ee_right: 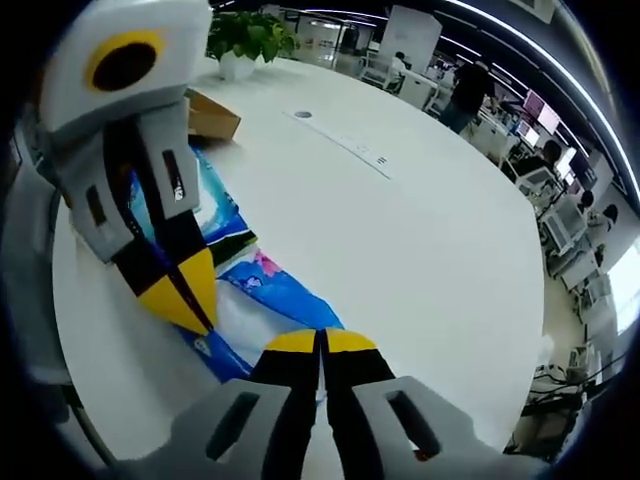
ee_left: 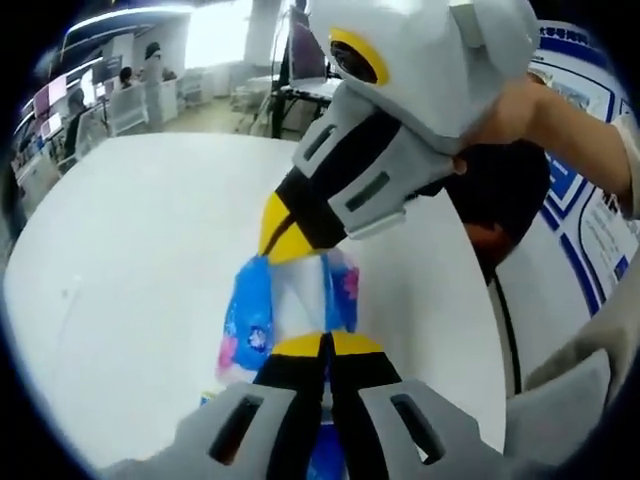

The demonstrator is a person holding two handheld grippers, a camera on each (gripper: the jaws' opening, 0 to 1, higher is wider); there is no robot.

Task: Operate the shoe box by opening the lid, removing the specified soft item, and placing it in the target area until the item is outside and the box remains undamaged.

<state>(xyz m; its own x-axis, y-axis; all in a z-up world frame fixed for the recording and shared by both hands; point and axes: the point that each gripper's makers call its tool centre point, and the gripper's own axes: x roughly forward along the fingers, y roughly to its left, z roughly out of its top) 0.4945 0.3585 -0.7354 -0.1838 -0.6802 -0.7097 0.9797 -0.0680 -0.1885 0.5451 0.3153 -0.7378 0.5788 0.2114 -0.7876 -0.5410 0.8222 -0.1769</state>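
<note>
Two hand-held grippers meet over a large white table (ee_left: 130,250), both pinching the same soft packet.

In the left gripper view, the left gripper (ee_left: 325,345) rises from the near edge with its yellow-tipped jaws pressed together on the near end of a soft blue, white and pink plastic packet (ee_left: 255,315). The right gripper (ee_left: 275,240) comes in from the upper right, held by a person's hand (ee_left: 520,110), and its yellow tips are closed on the far end of the packet. The packet hangs stretched between the two, just above the table.

In the right gripper view, the right gripper's jaws are closed on the packet's near end, and the left gripper reaches in from the upper left, its tips clamped on the packet. Behind it, at the far left of the table, sits the corner of a brown cardboard box (ee_right: 212,115), well apart from the packet. A potted green plant (ee_right: 243,40) stands beyond it. An office with desks and people lies far behind.
</note>
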